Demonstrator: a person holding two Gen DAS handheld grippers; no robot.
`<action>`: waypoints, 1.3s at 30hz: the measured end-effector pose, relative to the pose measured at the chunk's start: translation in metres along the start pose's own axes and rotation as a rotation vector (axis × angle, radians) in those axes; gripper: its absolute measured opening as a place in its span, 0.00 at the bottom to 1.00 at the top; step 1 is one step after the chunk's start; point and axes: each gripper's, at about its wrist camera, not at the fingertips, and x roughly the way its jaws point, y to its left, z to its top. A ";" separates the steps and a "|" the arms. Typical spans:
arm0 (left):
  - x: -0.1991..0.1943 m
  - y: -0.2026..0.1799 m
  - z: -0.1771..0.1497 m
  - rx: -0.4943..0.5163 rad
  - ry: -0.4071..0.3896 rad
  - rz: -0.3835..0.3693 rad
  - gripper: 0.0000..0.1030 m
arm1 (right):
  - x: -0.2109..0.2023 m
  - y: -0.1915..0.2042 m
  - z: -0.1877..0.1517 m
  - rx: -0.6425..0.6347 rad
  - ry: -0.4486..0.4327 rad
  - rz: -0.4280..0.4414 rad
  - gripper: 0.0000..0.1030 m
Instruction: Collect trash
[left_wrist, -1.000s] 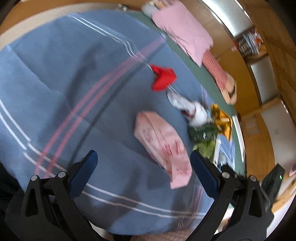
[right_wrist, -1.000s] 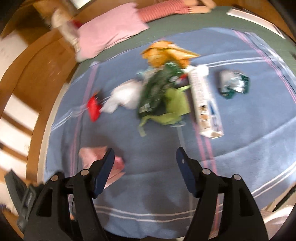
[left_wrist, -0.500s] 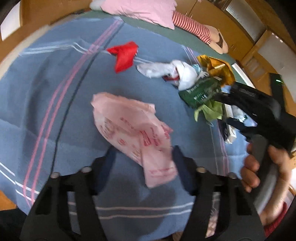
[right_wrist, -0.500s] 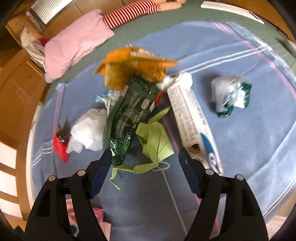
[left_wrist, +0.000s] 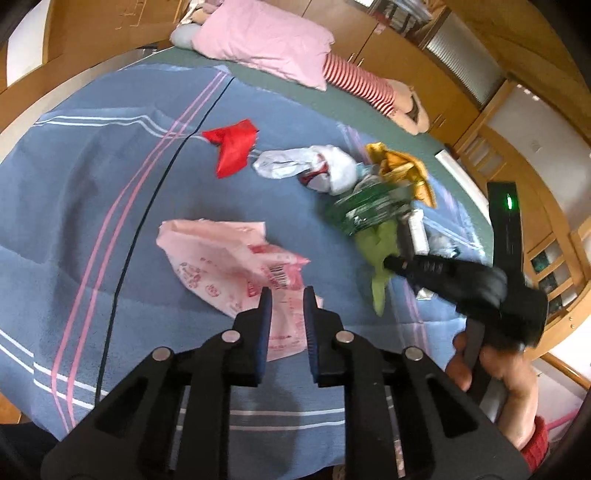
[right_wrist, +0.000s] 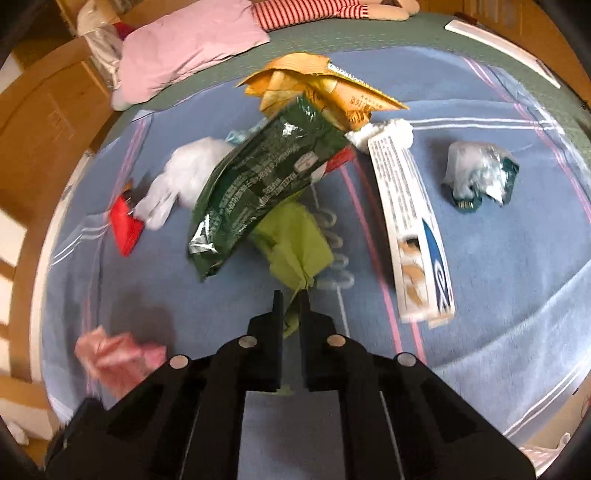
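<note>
Trash lies scattered on a blue striped blanket. My left gripper is low over the near end of a pink plastic bag. Its jaws are closing, and the bag's tail fills the narrow gap and touches both pads. My right gripper is shut on the tail of a crumpled lime-green paper. In the left wrist view a hand holds that gripper, whose tip sits on the green paper. The pink bag also shows at the lower left of the right wrist view.
Beyond the green paper are a dark green snack bag, an orange wrapper, a white plastic bag, a red wrapper, a long white box and a crumpled white-and-teal wrapper. A pink pillow lies at the far edge.
The left jaws narrowed from wide open to a small gap around the pink bag's end. The right gripper dropped toward the pile and shut on the green paper's tail.
</note>
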 end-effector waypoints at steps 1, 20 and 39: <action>-0.002 0.000 0.000 -0.003 -0.012 -0.015 0.17 | -0.004 -0.002 -0.005 -0.003 0.005 0.022 0.06; 0.016 0.024 0.006 -0.226 0.035 0.018 0.89 | -0.053 -0.038 -0.097 0.001 0.050 0.108 0.06; 0.045 -0.001 -0.010 0.038 0.161 0.150 0.34 | -0.062 -0.038 -0.103 -0.013 0.019 0.074 0.45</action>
